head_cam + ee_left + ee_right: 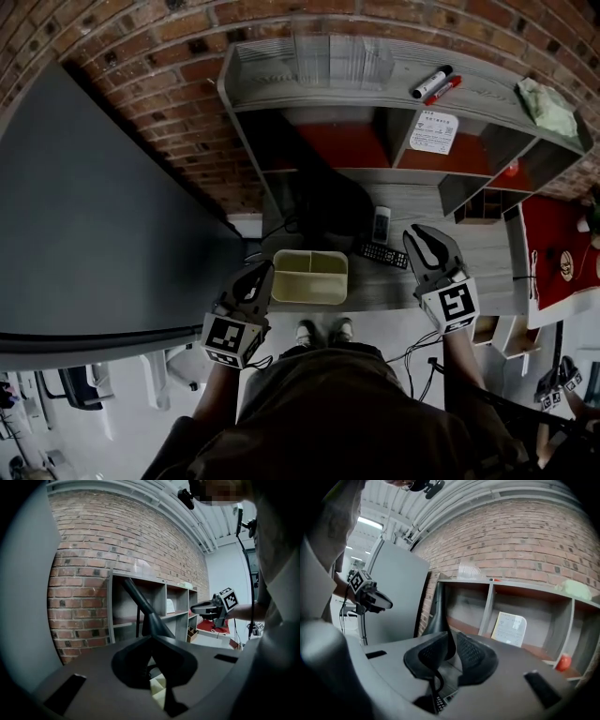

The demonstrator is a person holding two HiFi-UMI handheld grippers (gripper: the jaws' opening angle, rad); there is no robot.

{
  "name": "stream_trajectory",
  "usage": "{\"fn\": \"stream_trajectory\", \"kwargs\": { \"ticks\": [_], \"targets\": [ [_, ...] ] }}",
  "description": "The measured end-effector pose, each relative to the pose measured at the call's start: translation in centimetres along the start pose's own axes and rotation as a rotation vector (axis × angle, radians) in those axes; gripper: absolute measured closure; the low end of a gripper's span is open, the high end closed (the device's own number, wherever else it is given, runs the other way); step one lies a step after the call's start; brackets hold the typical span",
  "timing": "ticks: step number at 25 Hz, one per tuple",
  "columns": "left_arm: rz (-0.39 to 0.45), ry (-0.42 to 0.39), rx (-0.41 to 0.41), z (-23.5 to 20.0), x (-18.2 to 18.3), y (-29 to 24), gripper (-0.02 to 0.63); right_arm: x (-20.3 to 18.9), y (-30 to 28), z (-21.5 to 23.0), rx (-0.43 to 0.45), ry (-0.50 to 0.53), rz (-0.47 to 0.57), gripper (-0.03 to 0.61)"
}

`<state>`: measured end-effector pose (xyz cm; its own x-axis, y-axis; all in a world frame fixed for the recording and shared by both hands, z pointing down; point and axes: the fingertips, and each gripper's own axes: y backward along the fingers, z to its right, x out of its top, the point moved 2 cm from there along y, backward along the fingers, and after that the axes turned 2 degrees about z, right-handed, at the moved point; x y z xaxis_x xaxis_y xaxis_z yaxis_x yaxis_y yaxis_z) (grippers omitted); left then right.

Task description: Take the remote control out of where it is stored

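Black remote control (pixel 383 254) is lying on the bench (pixel 483 258), just right of the yellow tray (pixel 309 252), with a white remote (pixel 381 225) behind it. I am holding the right gripper (pixel 419 240) just beside it, jaws narrowly parted and pinching nothing. The left gripper (pixel 263 276) is hovering by the tray, jaws pressed together and empty. My judgement: I should be spreading wider, straddling the narrow width and pinching mid-length.

The grey desk (pixel 469 253) bears a pale tray (pixel 310 277), a black remote (pixel 384 255) and a white remote (pixel 381 225).
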<state>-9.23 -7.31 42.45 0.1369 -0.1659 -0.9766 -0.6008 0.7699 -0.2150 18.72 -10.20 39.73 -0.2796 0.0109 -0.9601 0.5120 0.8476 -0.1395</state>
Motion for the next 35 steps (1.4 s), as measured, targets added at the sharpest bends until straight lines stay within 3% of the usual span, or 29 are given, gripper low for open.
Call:
{"fn": "stream_trajectory", "kwargs": {
  "ticks": [7,19,24,35],
  "targets": [
    [0.019,-0.003,-0.012,-0.2,0.5,0.4,0.604,2.6,1.2,-2.0,0.006,-0.093,0.09,0.565],
    [0.056,-0.002,-0.025,-0.5,1.2,1.2,0.604,5.1,2.8,-6.3,0.107,-0.247,0.204,0.566],
    [0.064,-0.006,-0.037,-0.5,1.7,1.2,0.604,5.8,3.4,-7.9,0.149,-0.223,0.216,0.566],
    [0.074,-0.011,-0.058,0.0,2.0,1.9,0.604,5.8,4.0,-8.9,0.145,-0.148,0.196,0.566]
  ]
}}
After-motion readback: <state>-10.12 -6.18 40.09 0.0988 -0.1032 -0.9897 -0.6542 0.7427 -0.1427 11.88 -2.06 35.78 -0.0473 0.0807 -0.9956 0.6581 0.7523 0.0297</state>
